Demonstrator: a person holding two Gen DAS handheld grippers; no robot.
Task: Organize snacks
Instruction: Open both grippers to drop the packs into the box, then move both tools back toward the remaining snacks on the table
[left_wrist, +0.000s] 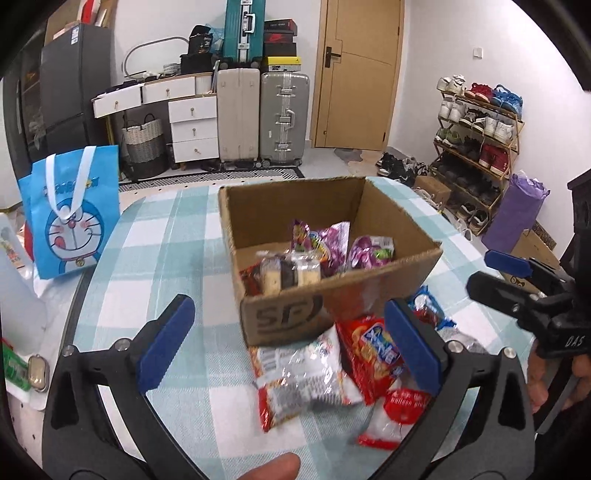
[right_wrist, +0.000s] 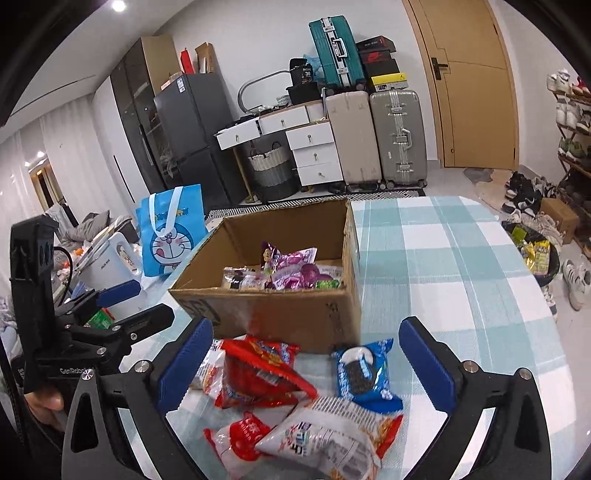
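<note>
An open cardboard box (left_wrist: 229, 221) (right_wrist: 273, 314) stands on the checked tablecloth and holds purple packets (left_wrist: 369, 253) (right_wrist: 291, 269) and a clear pack of small cakes (left_wrist: 290, 273). In front of it lie a red bag (left_wrist: 373, 354) (right_wrist: 258, 373), a blue cookie pack (left_wrist: 428, 306) (right_wrist: 364, 373), a white-and-red packet (left_wrist: 303, 376) (right_wrist: 325, 439) and a small red-and-white packet (left_wrist: 391, 417) (right_wrist: 236, 439). My left gripper (left_wrist: 289, 302) hangs open above these loose packets, nothing between its pads. My right gripper (right_wrist: 306, 324) is also open above them and holds nothing.
A blue cartoon tote bag (left_wrist: 70, 218) (right_wrist: 170, 229) stands left of the box. A white appliance (right_wrist: 110, 258) and a green packet (left_wrist: 14, 369) sit at the table's left edge. The tablecloth (right_wrist: 443, 258) stretches right of the box. A fingertip (left_wrist: 273, 469) shows at the bottom.
</note>
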